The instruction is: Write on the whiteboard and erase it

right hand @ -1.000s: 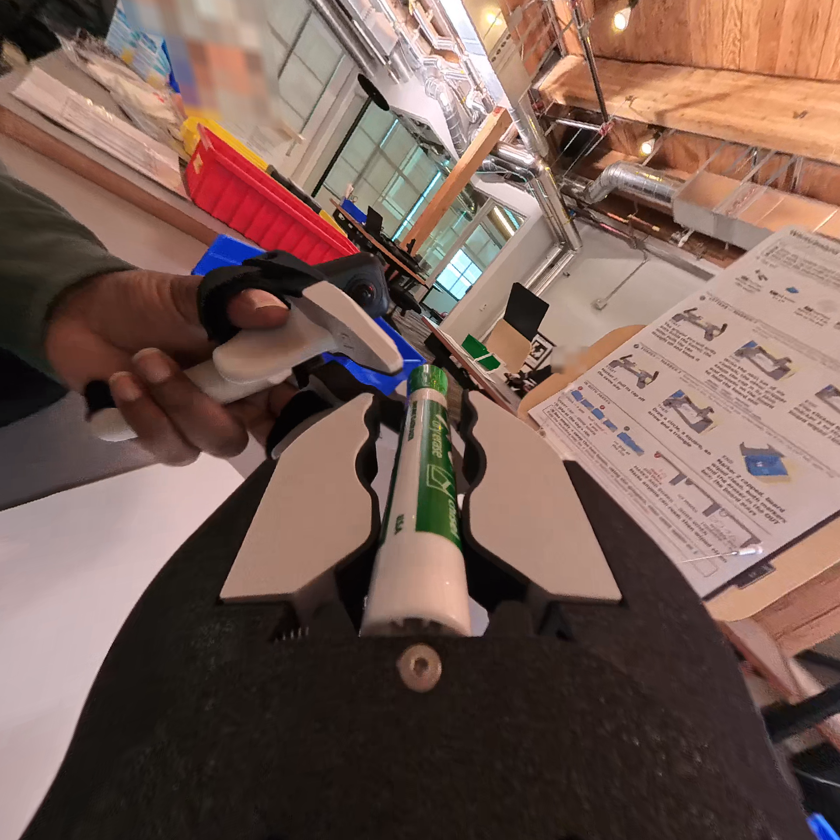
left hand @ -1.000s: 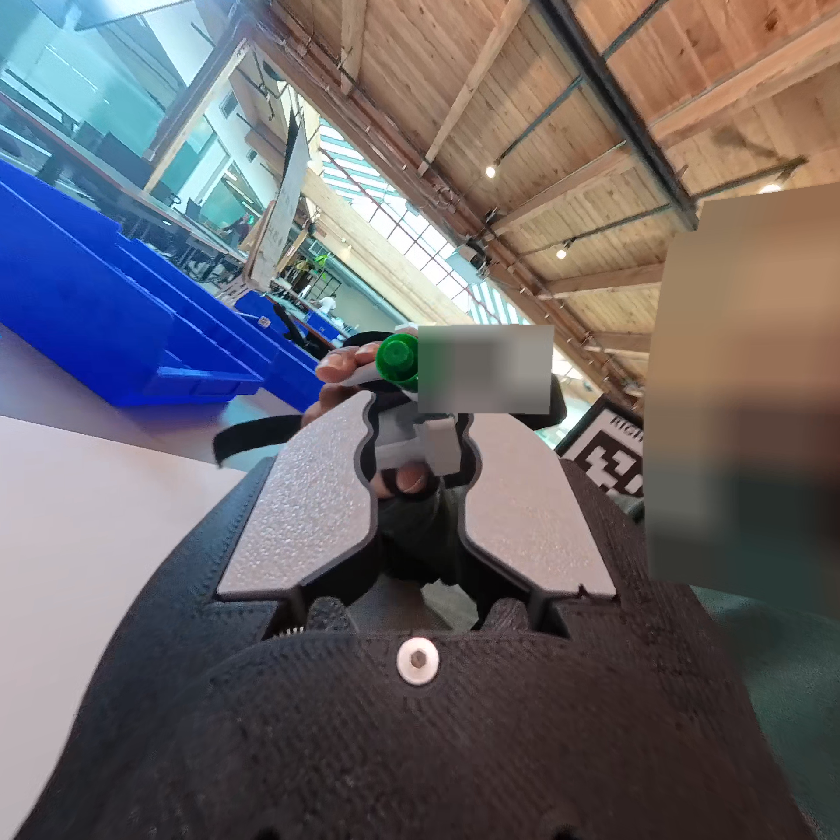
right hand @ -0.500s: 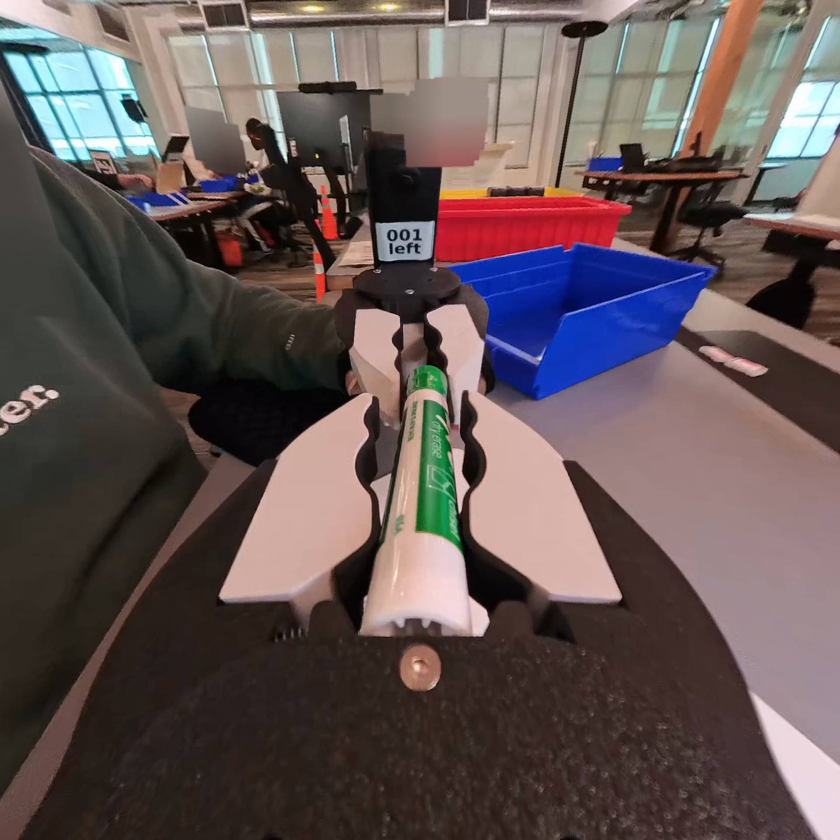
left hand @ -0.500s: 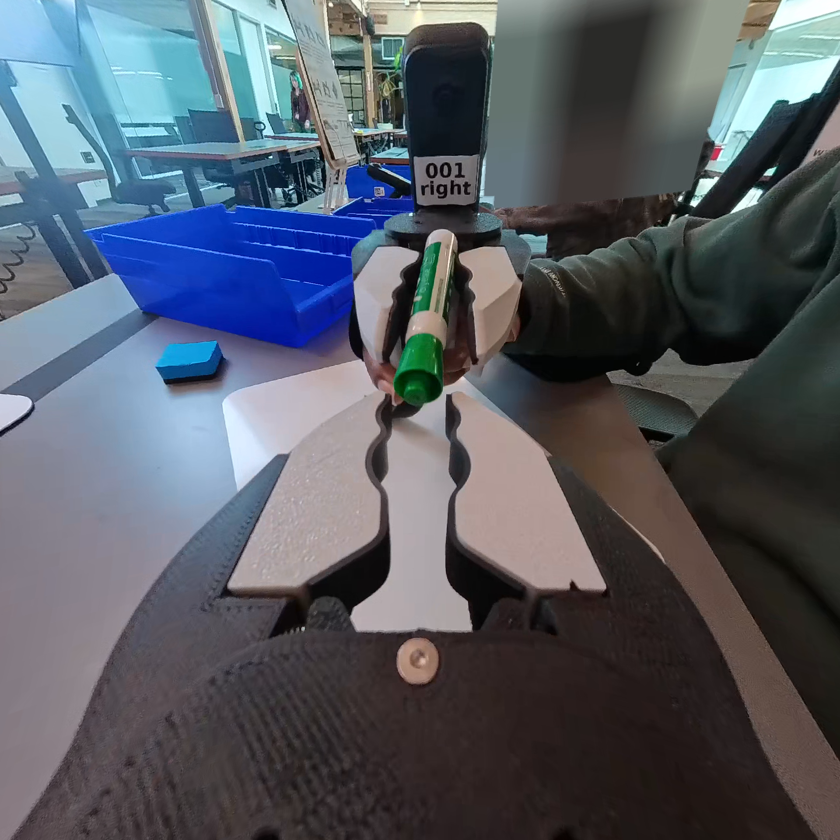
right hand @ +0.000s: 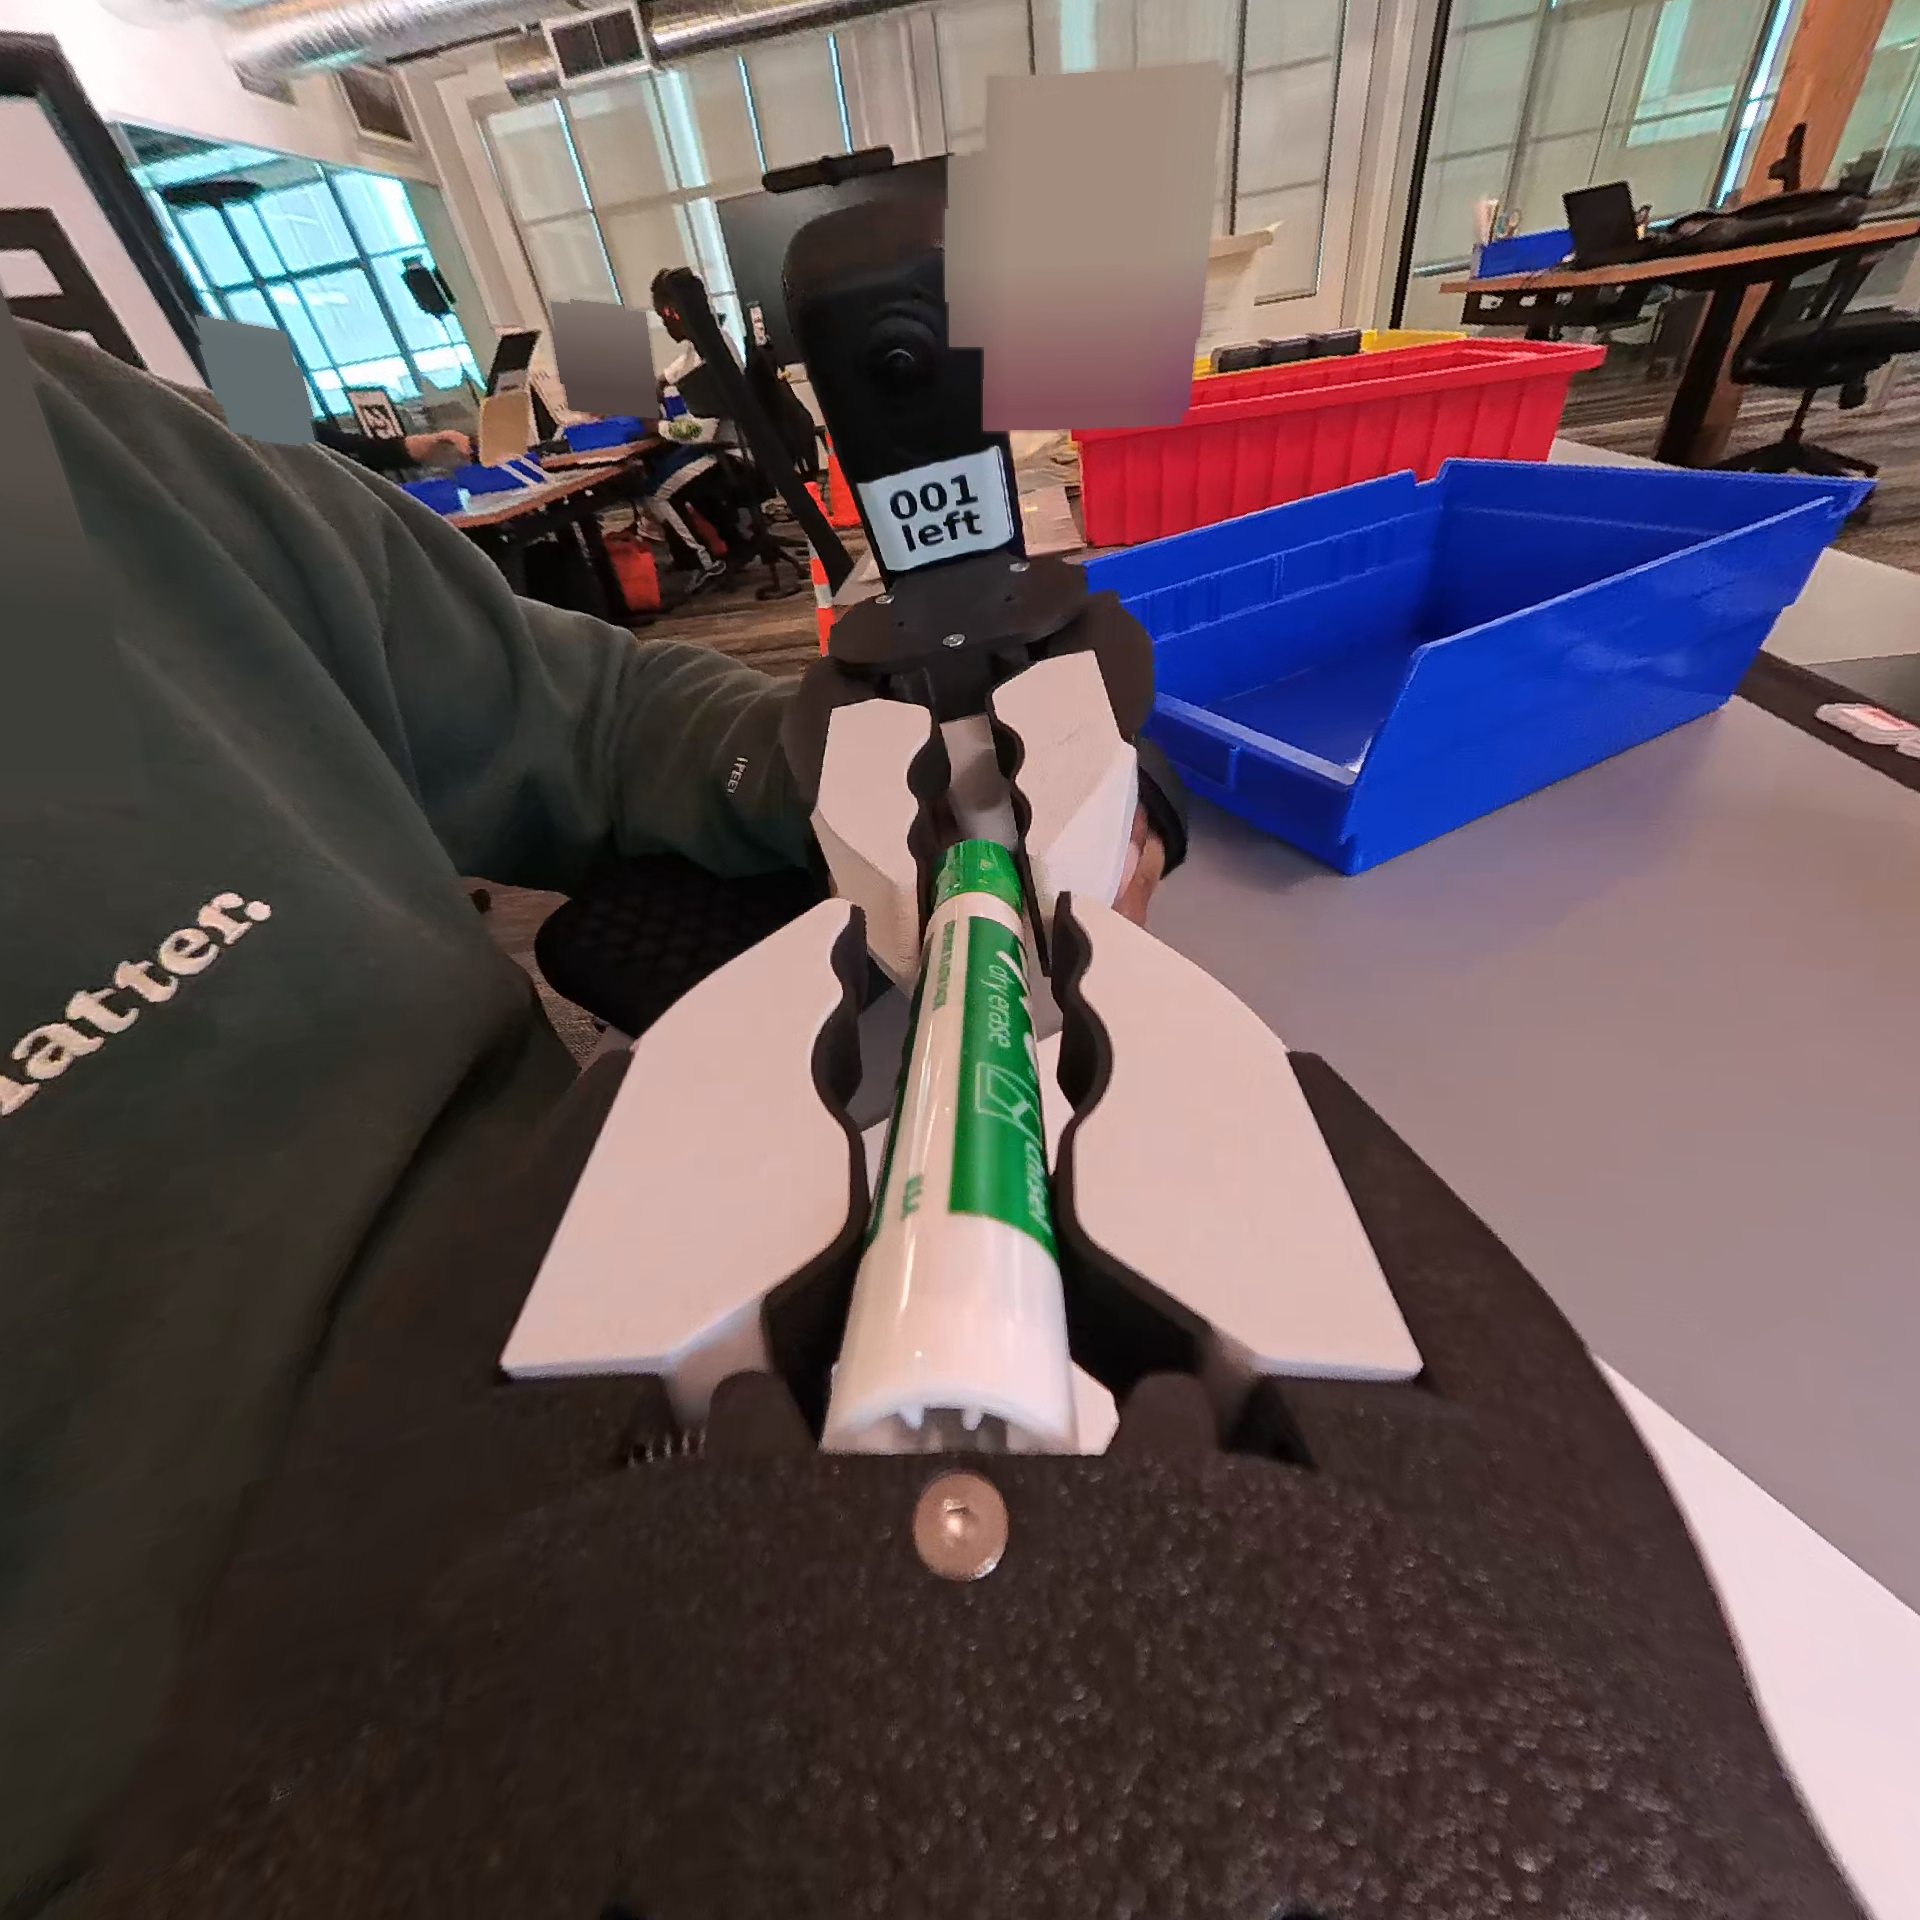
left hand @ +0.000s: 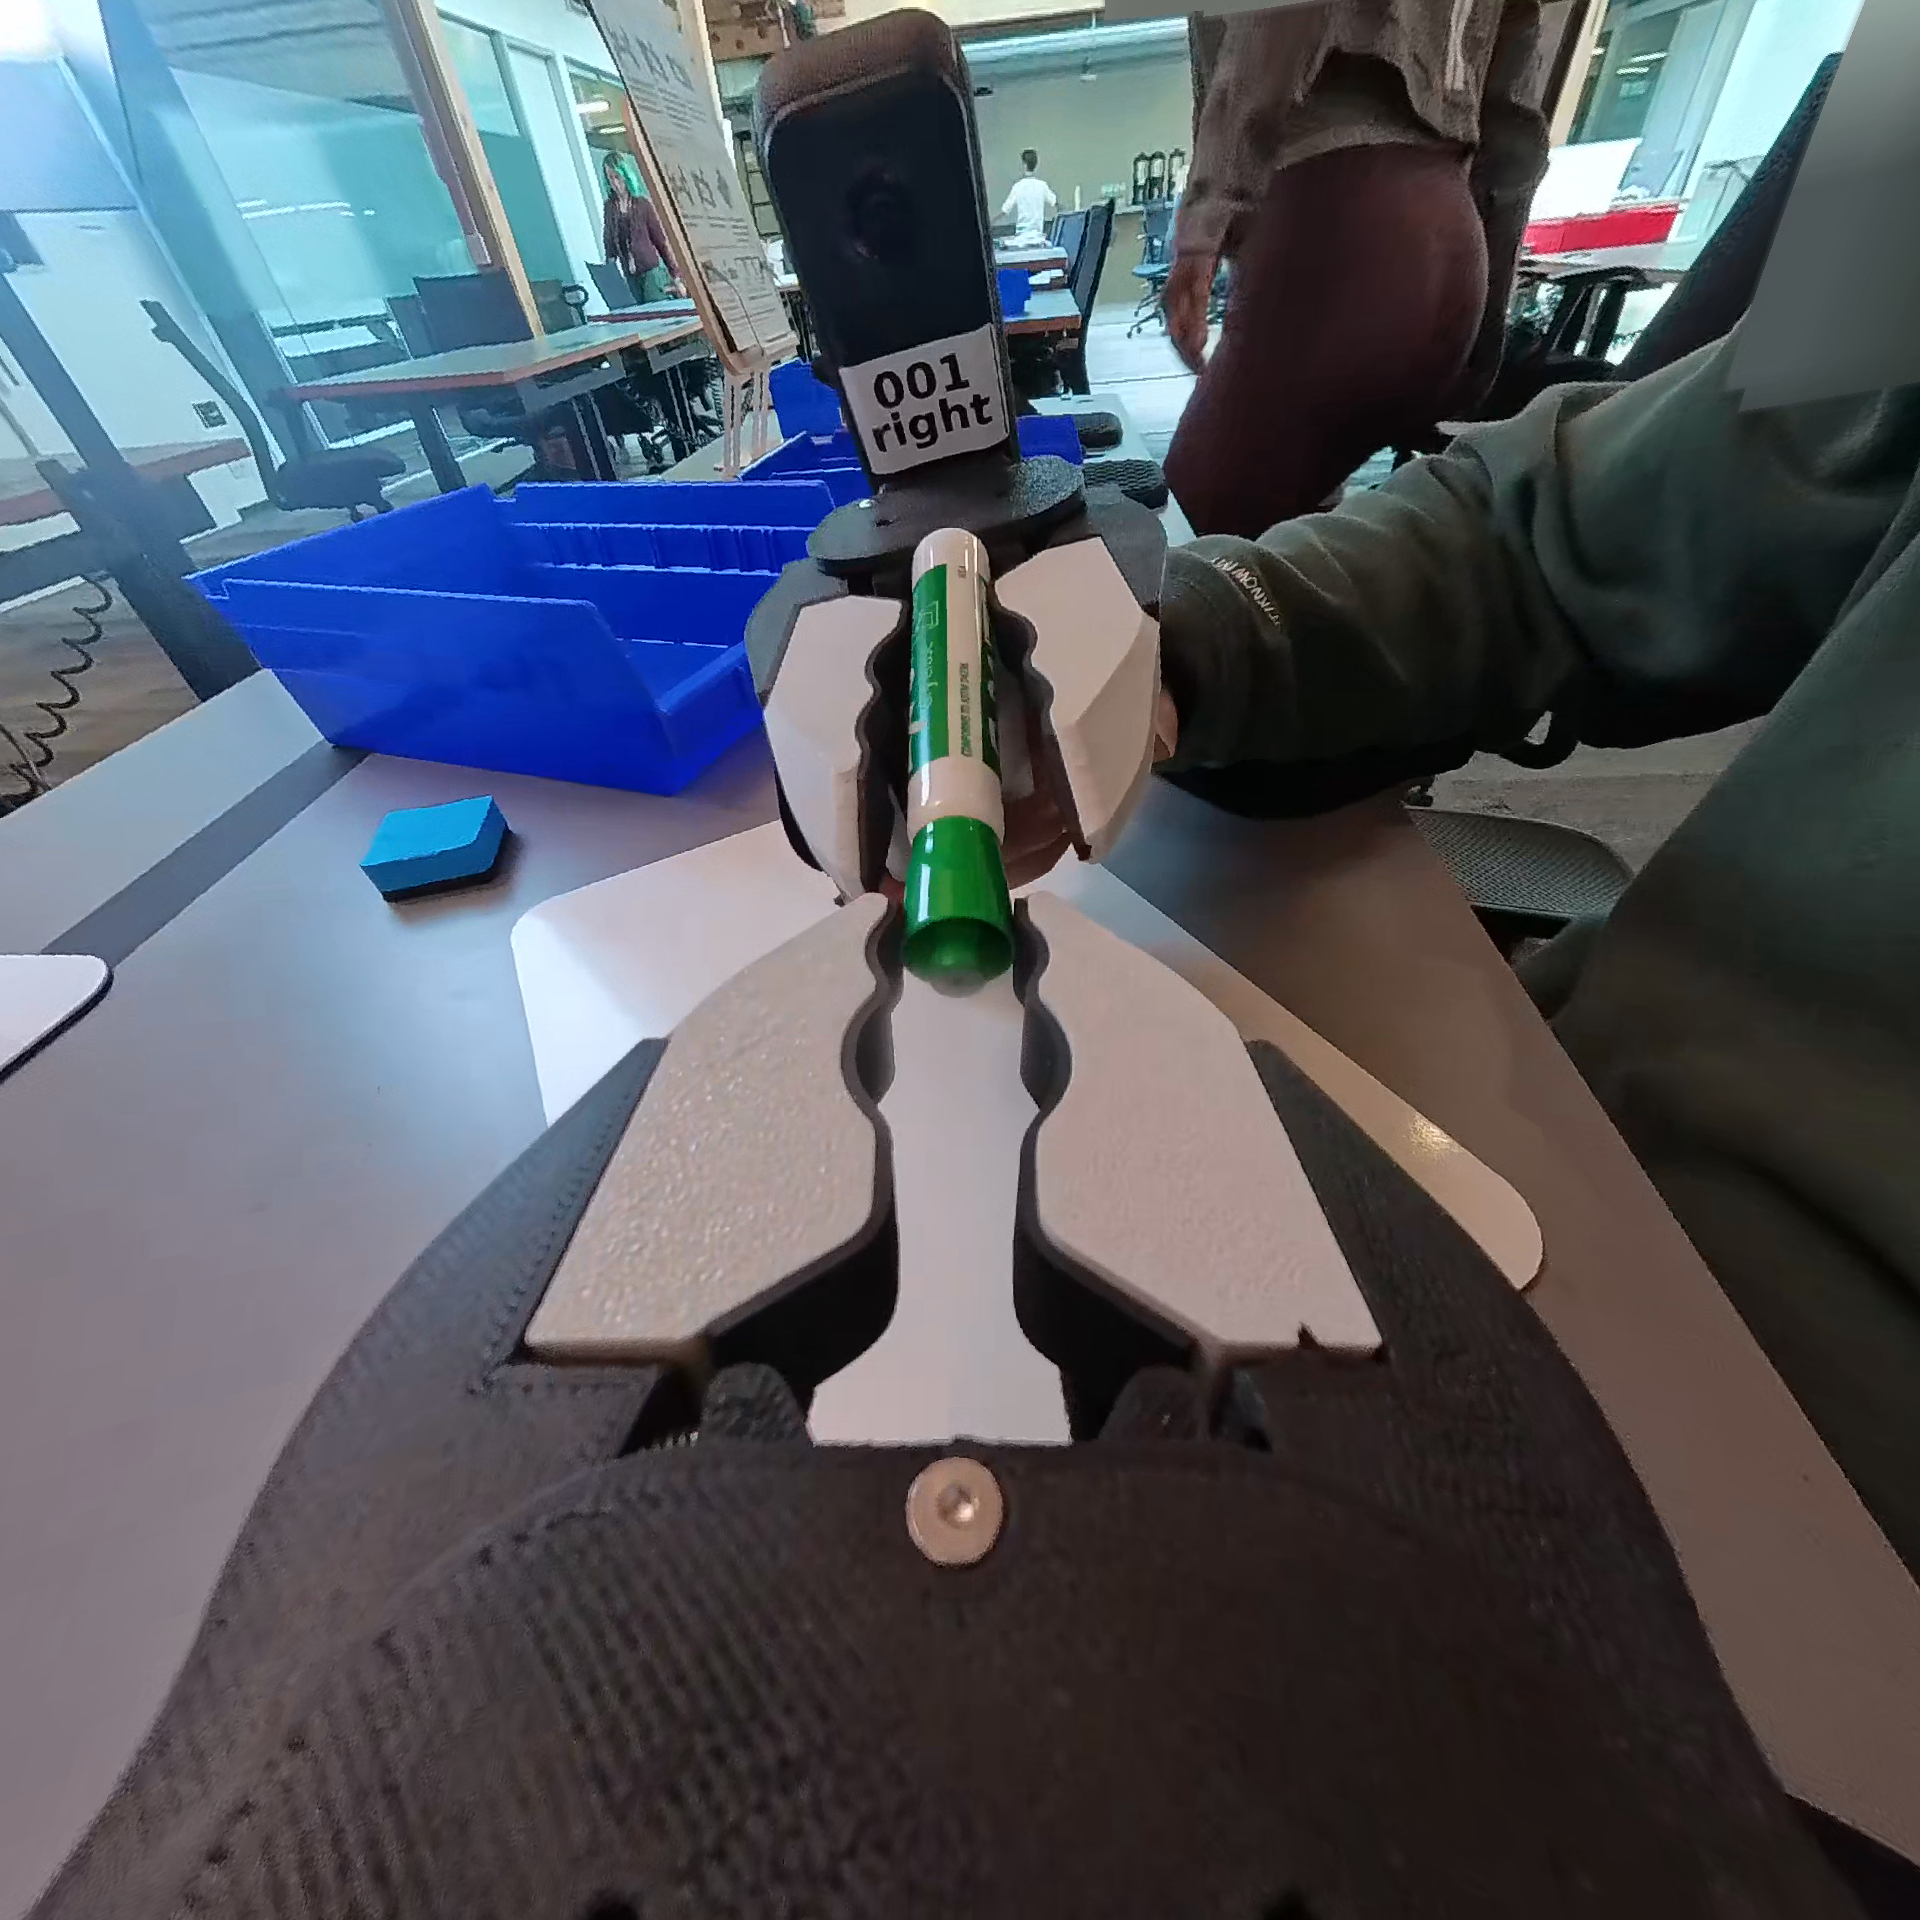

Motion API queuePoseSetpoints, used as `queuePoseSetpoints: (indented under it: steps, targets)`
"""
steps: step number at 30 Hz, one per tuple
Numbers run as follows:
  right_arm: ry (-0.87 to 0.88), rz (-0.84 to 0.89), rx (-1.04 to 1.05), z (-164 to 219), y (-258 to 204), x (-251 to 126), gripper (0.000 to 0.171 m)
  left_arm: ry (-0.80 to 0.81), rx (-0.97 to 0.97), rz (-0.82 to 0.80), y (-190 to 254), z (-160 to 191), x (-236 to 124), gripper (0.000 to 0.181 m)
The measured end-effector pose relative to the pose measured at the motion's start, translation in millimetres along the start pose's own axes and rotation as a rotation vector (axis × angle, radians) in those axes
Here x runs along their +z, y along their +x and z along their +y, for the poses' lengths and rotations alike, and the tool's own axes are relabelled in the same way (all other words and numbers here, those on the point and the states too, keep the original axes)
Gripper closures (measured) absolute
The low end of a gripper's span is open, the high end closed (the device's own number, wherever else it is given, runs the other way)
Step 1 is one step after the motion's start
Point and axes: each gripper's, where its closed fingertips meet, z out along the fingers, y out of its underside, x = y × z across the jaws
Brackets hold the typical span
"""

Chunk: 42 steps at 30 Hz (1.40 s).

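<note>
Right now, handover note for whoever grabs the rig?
Right gripper: shut on the marker, cap on, pointing at the left gripper.
Left gripper: open, tips around the cap end, not clamped.
Whiteboard: flat on the table, looks blank. Eraser: on the table left of the board, near the blue bin, untouched.
Done: marker picked up.
Left: uncap, write, erase.

My right gripper (right hand: pixel 956 925) is clamped shut, pointing at my left gripper (left hand: pixel 951 925), whose fingers (left hand: pixel 727 1164) stand apart (tips nearly meeting the right's); both forearms are sleeved.
</note>
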Motion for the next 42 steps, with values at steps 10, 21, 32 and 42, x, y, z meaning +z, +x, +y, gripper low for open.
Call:
queuePoseSetpoints:
  steps: [10,21,32,42]
  targets:
    - [-0.056,0.061,-0.116,4,4,5,0.128,0.017,-0.181,0.117,3,-1,-5,0.162]
    - [-0.153,0.102,-0.211,17,7,7,0.116,-0.001,-0.297,0.194,7,2,-8,0.162]
    - [-0.134,0.083,-0.189,15,3,7,0.125,-0.025,-0.414,0.266,14,14,-2,0.162]
    - [-0.15,0.067,-0.181,21,1,7,0.135,-0.055,-0.43,0.283,16,18,-3,0.162]
